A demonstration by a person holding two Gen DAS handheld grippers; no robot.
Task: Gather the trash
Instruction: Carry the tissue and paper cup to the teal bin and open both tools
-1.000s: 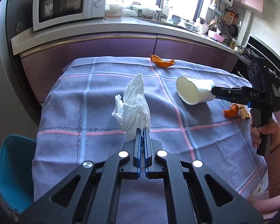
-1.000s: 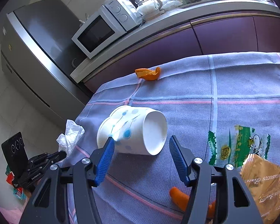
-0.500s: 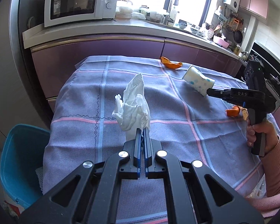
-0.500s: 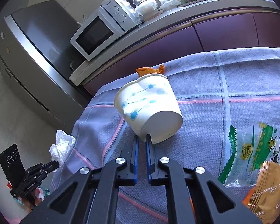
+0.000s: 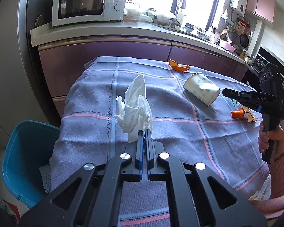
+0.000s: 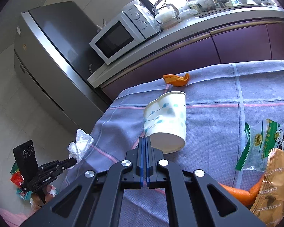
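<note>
My left gripper (image 5: pixel 144 132) is shut on a crumpled white tissue (image 5: pixel 135 106) and holds it above the near left part of the table; the tissue also shows in the right wrist view (image 6: pixel 80 144). My right gripper (image 6: pixel 144 139) is shut on the rim of a white paper cup with blue dots (image 6: pixel 167 124), held tilted above the cloth. The cup (image 5: pixel 200 89) and the right gripper (image 5: pixel 226 92) also show in the left wrist view. A blue bin (image 5: pixel 24 160) stands on the floor left of the table.
The table has a blue checked cloth (image 5: pixel 179 128). An orange peel (image 5: pixel 178 67) lies at the far edge, another (image 6: pixel 234 193) by snack wrappers (image 6: pixel 265 141) at the right. A counter with a microwave (image 5: pixel 89 4) runs behind; a fridge (image 6: pixel 53 60) stands left.
My right gripper closed on the cup's rim and lifted and tilted it. My left gripper rose and drew back with the tissue, bringing the blue bin more into view.
</note>
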